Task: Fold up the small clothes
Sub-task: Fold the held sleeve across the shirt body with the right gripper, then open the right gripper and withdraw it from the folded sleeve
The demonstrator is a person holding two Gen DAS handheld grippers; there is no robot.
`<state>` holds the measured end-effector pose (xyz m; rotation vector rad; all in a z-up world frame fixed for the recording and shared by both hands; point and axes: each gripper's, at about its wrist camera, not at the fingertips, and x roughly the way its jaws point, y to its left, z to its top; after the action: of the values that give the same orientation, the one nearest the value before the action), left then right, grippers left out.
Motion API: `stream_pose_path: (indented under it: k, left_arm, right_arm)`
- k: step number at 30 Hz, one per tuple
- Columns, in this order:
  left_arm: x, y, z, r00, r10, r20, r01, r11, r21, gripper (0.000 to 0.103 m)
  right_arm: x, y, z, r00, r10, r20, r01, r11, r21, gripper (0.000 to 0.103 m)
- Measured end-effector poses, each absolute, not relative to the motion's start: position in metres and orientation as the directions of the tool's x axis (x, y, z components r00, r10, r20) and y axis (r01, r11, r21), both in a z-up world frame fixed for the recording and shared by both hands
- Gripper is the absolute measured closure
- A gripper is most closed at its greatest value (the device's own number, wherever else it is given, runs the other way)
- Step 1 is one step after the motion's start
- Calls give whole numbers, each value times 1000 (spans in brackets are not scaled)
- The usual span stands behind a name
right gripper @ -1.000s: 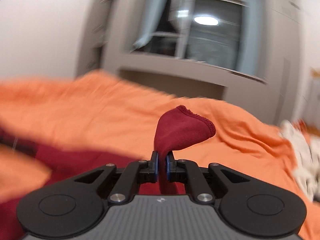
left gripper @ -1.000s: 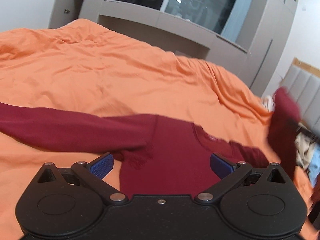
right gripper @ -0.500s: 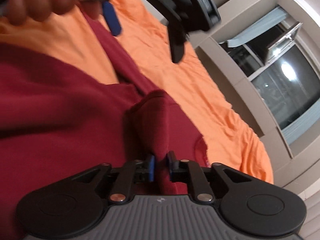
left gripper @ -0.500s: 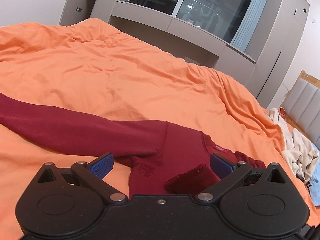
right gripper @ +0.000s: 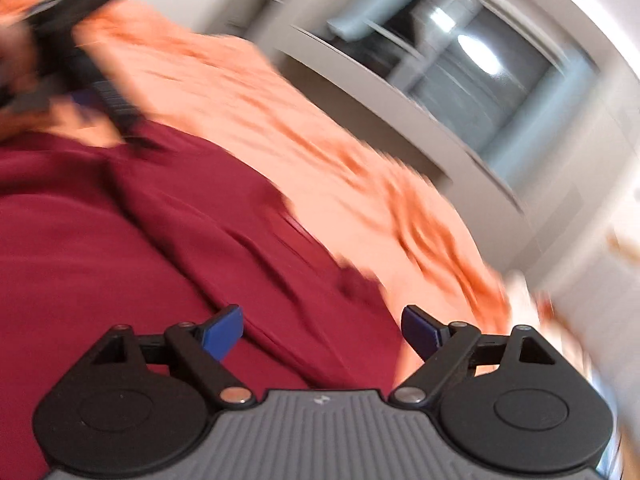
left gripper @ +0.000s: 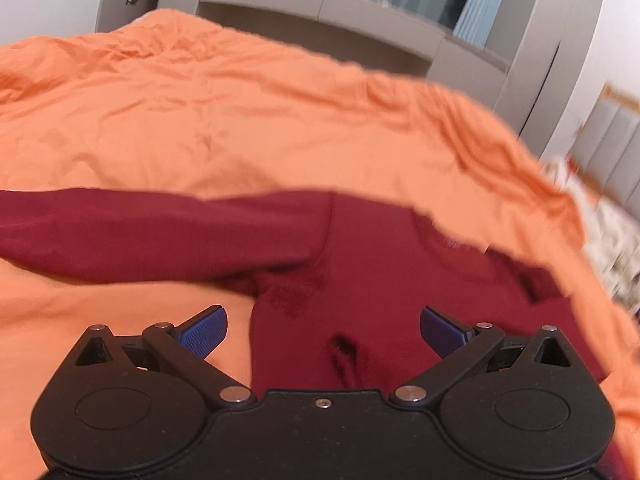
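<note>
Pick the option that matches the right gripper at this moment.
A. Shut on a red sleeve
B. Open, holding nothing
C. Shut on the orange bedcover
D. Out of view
B: the right gripper has its blue pads spread wide apart above the red shirt, with no cloth pinched between them.

The left gripper point(left gripper: 323, 326) hangs over a dark red long-sleeved top point(left gripper: 372, 264) with its blue-padded fingers point(left gripper: 204, 330) spread wide and nothing between them. The top lies on an orange bed cover point(left gripper: 224, 120), one sleeve point(left gripper: 152, 236) stretched flat to the left. A fold of the cover overlaps the top's right shoulder. Grey cabinets point(left gripper: 360, 8) stand behind the bed.
</note>
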<state>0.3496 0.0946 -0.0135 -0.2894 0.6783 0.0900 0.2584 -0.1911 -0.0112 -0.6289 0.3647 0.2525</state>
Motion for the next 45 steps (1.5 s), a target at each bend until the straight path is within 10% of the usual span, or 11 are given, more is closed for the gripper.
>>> stream_pose_path:
  k: [8,17,21,25,35,40,45]
  left_arm:
    - [363,89,-40,648,49,-760,-209,971,-115,1]
    - [363,86,-44,647,62,-760,-206,974,-96,1]
    - [361,85,-44,652,61,-756,-204,974,-97,1]
    - [361,84,-43,658,56,-751,-195,976,-98,1]
    - [361,65,-43,653,56,-755,-120,992,-30,1]
    - [361,68,-45,648,47,-760,-124,991,-44,1]
    - [360,70,-45,653,35,-756,-123,991,-60,1]
  right_arm:
    - [302,-266,-22,848,-96,-520,-134,912,-388,24]
    - [330,-262,-42,840,-20,-542,-198,919,-341,54]
    - [341,-261,-43,832,-56,-553,-177,917,-358,92]
    - [336,-269,-33,826,-110,-553,-127,920,-372,96]
    - [331,-280,-39,764,-124,-633,-146,923,-357,91]
    - [318,-291,-27,770,-110,-629,-142,931,-336,42]
    - [309,-318,-8,794,-63,-604,-80,975,-207,19]
